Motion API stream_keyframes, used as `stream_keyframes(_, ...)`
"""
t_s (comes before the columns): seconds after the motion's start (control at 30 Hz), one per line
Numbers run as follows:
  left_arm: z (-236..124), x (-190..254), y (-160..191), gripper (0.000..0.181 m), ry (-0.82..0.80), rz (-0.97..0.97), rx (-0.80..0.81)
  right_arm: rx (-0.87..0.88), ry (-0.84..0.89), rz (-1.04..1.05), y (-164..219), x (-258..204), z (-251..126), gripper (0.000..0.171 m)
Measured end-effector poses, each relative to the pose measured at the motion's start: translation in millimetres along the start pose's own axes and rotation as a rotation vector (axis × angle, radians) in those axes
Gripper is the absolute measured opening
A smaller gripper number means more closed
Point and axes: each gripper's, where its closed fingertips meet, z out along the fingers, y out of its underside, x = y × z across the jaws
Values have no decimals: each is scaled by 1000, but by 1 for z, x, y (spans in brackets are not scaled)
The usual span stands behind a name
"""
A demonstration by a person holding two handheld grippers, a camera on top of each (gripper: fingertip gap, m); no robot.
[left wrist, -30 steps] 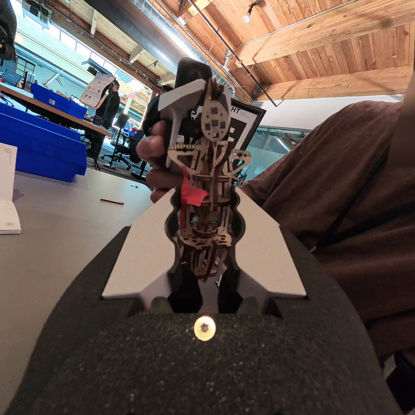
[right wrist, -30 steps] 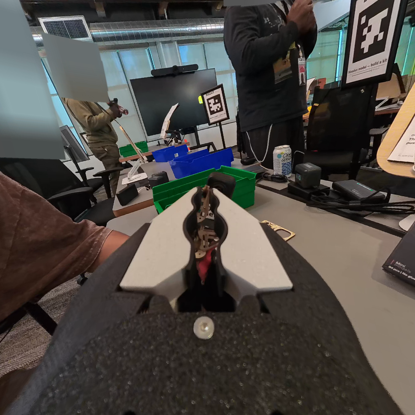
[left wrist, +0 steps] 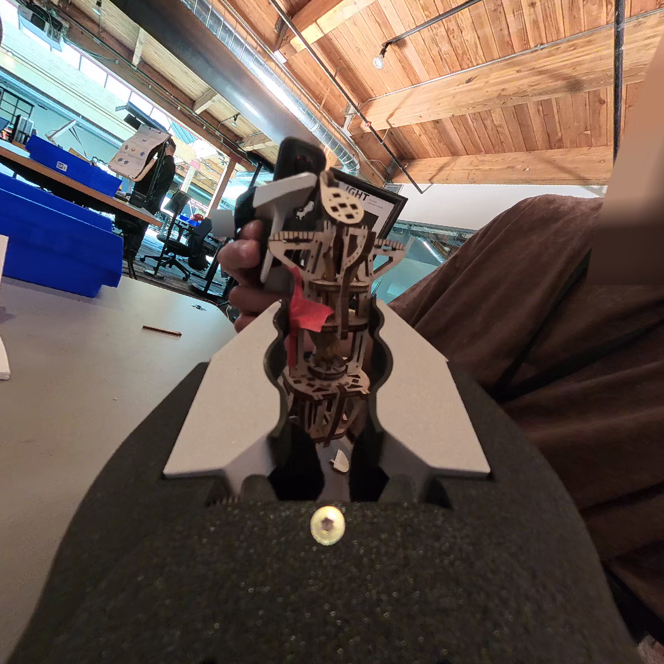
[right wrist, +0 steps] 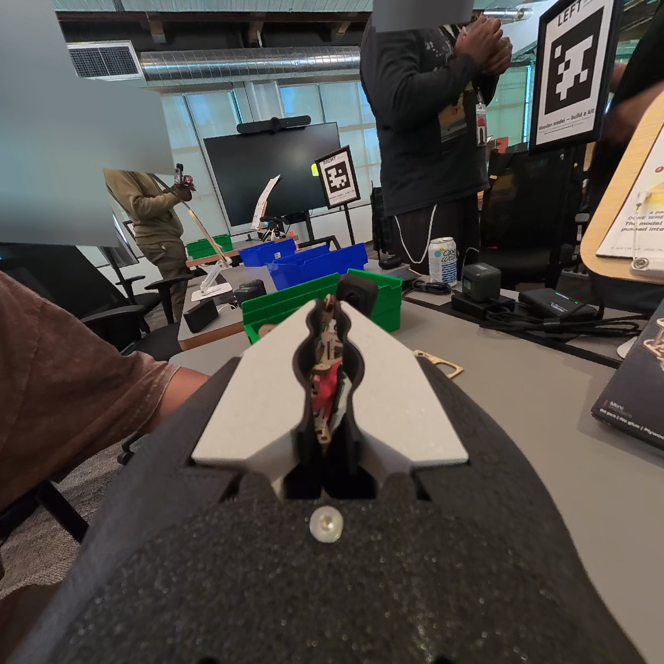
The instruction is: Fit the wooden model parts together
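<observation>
A tiered wooden model (left wrist: 323, 384) with a strip of red tape (left wrist: 305, 312) stands upright between my left gripper's (left wrist: 326, 309) white fingers (left wrist: 233, 406), which are shut on its middle tiers. My right gripper (right wrist: 328, 305) is shut on the same model, seen edge-on (right wrist: 325, 363) with the red tape showing. In the left wrist view the right gripper (left wrist: 284, 201) sits behind the model's top, held by a hand (left wrist: 244, 258), beside an oval wooden piece with square holes (left wrist: 341, 208). The left gripper's camera (right wrist: 356, 294) shows just beyond my right fingertips.
The grey table (left wrist: 90, 377) holds a thin wooden stick (left wrist: 161, 330), a small wooden offcut (left wrist: 339, 461), blue bins (left wrist: 54, 244), a green bin (right wrist: 384, 305), a flat wooden fret (right wrist: 438, 363), a black kit box (right wrist: 632, 406), a can (right wrist: 443, 260) and cables (right wrist: 557, 319). A person (right wrist: 424, 125) stands behind. About 6 centimeters separates my left fingertips from my right.
The oval piece at the model's top has tipped from upright to leaning right. Both grippers keep their hold on the model and have shifted only slightly.
</observation>
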Motion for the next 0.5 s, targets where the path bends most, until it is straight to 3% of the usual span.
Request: stream_keyframes(0.5, -1, -9, 5, 42, -60, 31, -42, -131, 43, -79, 13, 0, -8, 5)
